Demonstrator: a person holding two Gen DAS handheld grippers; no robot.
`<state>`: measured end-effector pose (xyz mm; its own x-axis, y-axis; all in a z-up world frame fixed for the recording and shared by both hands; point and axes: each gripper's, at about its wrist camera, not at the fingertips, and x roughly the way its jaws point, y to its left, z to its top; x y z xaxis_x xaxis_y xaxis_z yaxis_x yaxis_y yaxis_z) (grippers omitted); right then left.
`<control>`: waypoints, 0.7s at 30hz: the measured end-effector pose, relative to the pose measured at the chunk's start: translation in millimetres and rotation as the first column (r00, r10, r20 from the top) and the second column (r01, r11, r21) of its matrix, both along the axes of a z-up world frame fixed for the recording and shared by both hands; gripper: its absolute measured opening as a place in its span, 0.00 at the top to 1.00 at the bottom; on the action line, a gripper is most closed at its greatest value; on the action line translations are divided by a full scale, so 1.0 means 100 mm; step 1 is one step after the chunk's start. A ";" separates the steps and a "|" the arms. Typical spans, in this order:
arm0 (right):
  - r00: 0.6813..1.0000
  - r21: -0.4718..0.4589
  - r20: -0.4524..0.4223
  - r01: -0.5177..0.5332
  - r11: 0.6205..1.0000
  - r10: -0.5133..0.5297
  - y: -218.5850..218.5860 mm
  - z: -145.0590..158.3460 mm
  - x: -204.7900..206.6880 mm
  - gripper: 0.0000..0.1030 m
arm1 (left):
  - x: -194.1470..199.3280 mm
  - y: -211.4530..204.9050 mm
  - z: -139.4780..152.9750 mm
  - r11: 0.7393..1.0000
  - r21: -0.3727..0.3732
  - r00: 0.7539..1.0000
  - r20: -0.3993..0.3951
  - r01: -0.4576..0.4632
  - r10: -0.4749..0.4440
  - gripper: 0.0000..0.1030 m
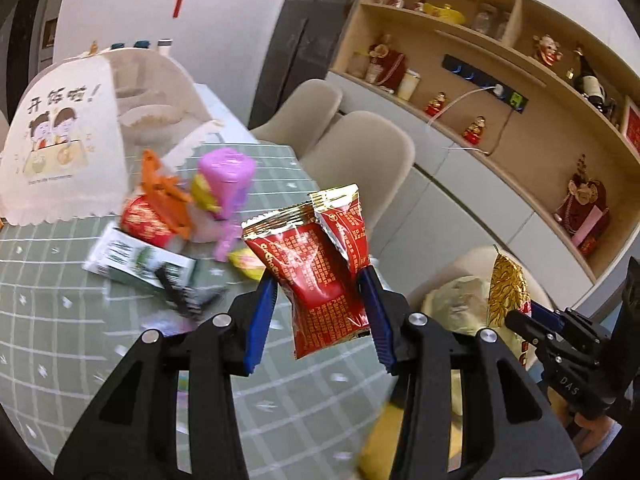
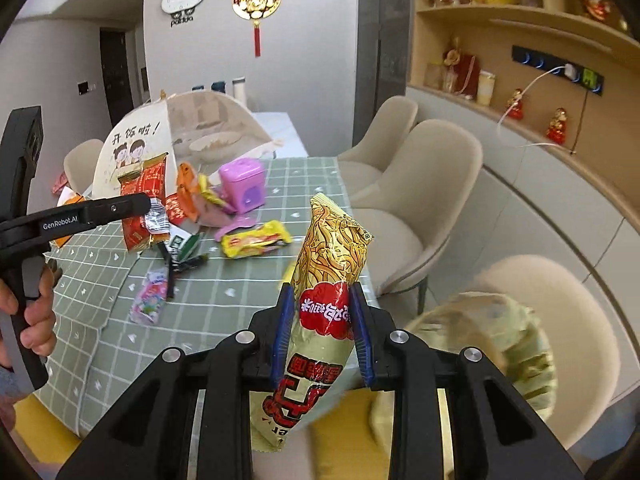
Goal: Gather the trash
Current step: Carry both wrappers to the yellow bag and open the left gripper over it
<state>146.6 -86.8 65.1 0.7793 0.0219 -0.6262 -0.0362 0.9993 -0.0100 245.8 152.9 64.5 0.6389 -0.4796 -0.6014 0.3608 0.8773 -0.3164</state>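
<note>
My left gripper (image 1: 320,280) is shut on a red snack packet (image 1: 320,264) with gold edges and holds it above the table's right edge; it also shows in the right wrist view (image 2: 142,200). My right gripper (image 2: 322,304) is shut on a yellow noodle-print snack packet (image 2: 332,264) and holds it upright beyond the table's near right corner. That packet's gold top shows in the left wrist view (image 1: 506,284). A bin lined with a pale green bag (image 2: 496,332) sits low at the right, beside the chairs.
More wrappers lie on the green checked tablecloth (image 2: 248,280): a yellow packet (image 2: 256,240), a pink packet (image 2: 150,298), dark sticks (image 2: 182,264), a green and white box (image 1: 136,260). A purple toy (image 2: 244,184), an orange wrapper (image 2: 188,184) and a mesh food cover (image 2: 168,128) stand behind. Beige chairs (image 2: 424,176) line the right side.
</note>
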 end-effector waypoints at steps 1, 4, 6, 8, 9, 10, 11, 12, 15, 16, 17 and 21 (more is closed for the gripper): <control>1.000 -0.011 0.008 0.003 1.000 -0.003 -0.08 0.02 -0.07 0.74 | -0.05 -0.13 0.02 1.000 0.001 1.000 0.001 0.011 -0.011 0.60; 0.999 -0.058 0.040 0.026 0.998 -0.024 -0.44 0.03 -0.29 0.74 | -0.20 -0.57 0.06 0.998 0.010 0.998 0.016 0.054 -0.054 0.60; 0.998 -0.055 0.046 0.050 0.997 -0.047 -0.75 0.02 -0.43 0.74 | -0.31 -0.90 0.07 0.996 0.002 0.995 0.038 0.091 -0.091 0.60; 0.996 -0.043 0.050 0.072 0.996 -0.070 -1.00 0.01 -0.53 0.74 | -0.41 -1.26 0.03 0.991 -0.027 0.991 0.049 0.129 -0.128 0.60; 0.995 -0.043 0.053 0.081 0.996 -0.079 -1.10 0.01 -0.56 0.74 | -0.43 -1.41 -0.01 0.989 -0.044 0.989 0.045 0.140 -0.138 0.59; 0.994 -0.048 0.057 0.096 0.994 -0.093 -1.22 0.00 -0.62 0.74 | -0.43 -1.53 -0.04 0.987 -0.057 0.989 0.040 0.148 -0.146 0.59; 0.993 -0.052 0.059 0.109 0.993 -0.105 -1.34 -0.01 -0.66 0.74 | -0.44 -1.70 -0.10 0.984 -0.078 0.987 0.031 0.159 -0.157 0.59; 0.992 -0.050 0.059 0.119 0.992 -0.116 -1.45 -0.02 -0.69 0.74 | -0.46 -1.83 -0.13 0.982 -0.088 0.986 0.026 0.165 -0.164 0.59; 0.989 -0.048 0.066 0.136 0.990 -0.133 -1.69 -0.04 -0.77 0.74 | -0.47 -2.20 -0.26 0.977 -0.097 0.982 0.012 0.187 -0.187 0.59; 0.988 -0.048 0.069 0.140 0.989 -0.136 -1.74 -0.05 -0.78 0.74 | -0.48 -2.33 -0.28 0.976 -0.092 0.980 0.013 0.197 -0.197 0.59; 0.987 -0.043 0.072 0.145 0.989 -0.141 -1.81 -0.07 -0.79 0.74 | -0.49 -2.40 -0.30 0.975 -0.089 0.979 0.016 0.204 -0.203 0.59; 0.983 0.007 0.065 0.170 0.985 -0.170 -2.05 -0.12 -0.77 0.74 | -0.47 -2.78 -0.42 0.966 -0.059 0.968 -0.002 0.251 -0.251 0.56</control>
<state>69.4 -291.8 52.9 0.8110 -0.1134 -0.5739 0.1347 0.9909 -0.0054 198.8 -125.1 22.6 0.4880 -0.6583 -0.5732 0.5638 0.7390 -0.3688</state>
